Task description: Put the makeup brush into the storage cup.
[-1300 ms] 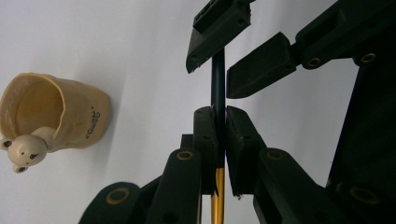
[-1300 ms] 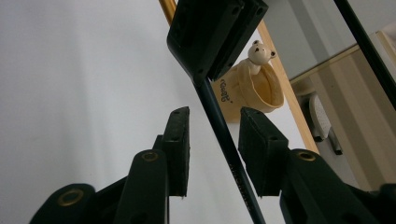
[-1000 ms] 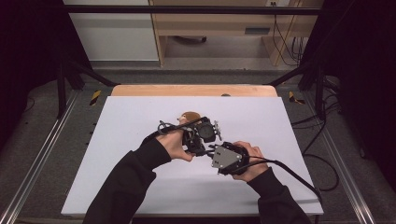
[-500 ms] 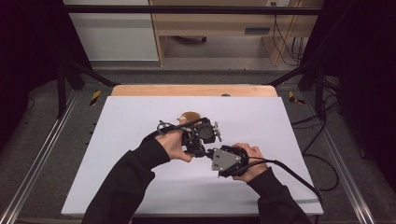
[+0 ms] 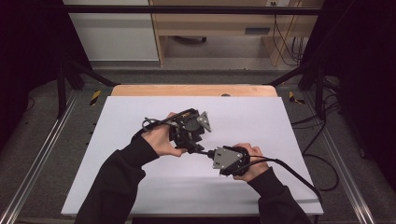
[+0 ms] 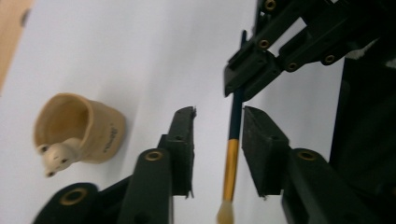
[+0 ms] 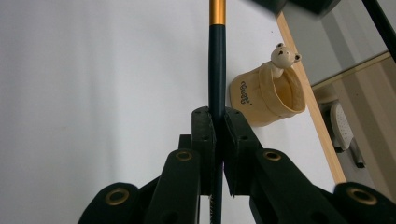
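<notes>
You have a white table cover spread over the wooden table. Beyond it stand a pale cabinet and a wooden shelf unit.

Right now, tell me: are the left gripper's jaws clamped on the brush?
No: in the left gripper view the left gripper stands open, the brush between its pads untouched.

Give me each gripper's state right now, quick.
Left gripper: open, jaws just opened; the brush runs between them, untouched.
Right gripper: shut on the brush's dark handle.
</notes>
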### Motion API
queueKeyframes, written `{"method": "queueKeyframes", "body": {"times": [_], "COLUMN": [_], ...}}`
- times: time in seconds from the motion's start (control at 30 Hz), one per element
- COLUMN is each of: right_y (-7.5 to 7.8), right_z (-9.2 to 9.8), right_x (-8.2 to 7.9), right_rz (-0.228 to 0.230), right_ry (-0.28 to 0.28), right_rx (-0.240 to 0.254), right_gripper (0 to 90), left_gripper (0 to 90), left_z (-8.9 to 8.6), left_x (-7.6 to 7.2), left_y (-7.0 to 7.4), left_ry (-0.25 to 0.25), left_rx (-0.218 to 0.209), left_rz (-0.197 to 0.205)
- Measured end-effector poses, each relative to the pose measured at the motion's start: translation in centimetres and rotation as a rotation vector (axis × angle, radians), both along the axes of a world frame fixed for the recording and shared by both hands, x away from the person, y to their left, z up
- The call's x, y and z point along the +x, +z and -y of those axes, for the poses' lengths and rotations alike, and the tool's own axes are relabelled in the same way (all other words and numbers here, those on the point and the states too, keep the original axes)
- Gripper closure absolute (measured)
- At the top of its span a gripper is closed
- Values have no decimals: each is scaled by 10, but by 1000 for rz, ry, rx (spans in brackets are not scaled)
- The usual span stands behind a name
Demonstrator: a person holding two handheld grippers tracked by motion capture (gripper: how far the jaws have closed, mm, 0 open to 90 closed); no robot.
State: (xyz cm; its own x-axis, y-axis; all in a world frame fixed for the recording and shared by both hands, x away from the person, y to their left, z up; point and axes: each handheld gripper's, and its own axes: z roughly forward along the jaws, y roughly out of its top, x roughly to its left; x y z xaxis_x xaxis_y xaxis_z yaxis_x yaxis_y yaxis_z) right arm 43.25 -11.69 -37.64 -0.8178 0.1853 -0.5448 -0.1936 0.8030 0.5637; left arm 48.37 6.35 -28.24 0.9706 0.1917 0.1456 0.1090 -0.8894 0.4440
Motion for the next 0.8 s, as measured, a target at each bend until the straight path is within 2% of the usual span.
{"method": "queueKeyframes", "body": {"times": [0.03,0.07,0.17,0.2,0.27,0.33,0.5,0.53,0.63,0.8], "right_y": [-1,-1,-3,-4,-4,-4,-2,-2,0,0], "right_z": [-1,-1,-1,0,2,4,12,13,17,21], "right_x": [0,-1,0,1,1,1,2,3,4,8], "right_rz": [2,-14,-29,-27,-50,-63,-87,-95,-110,-132], "right_ry": [-4,-7,-12,-14,-19,-21,-36,-41,-57,-88], "right_rx": [6,16,16,20,27,45,88,104,150,218], "right_gripper": [840,840,840,839,839,839,839,840,839,840], "left_gripper": [580,559,497,473,440,425,395,393,374,332], "left_z": [-4,-9,-27,-34,-49,-64,-98,-106,-121,-144], "left_x": [1,2,5,6,9,11,11,10,8,0], "left_y": [1,3,6,7,6,4,-11,-17,-28,-52], "left_ry": [9,17,66,88,130,174,293,326,375,482], "left_rx": [-8,-18,-70,-96,-146,-175,-213,-235,-254,-328], "left_rz": [9,16,43,42,61,64,91,94,109,142]}}
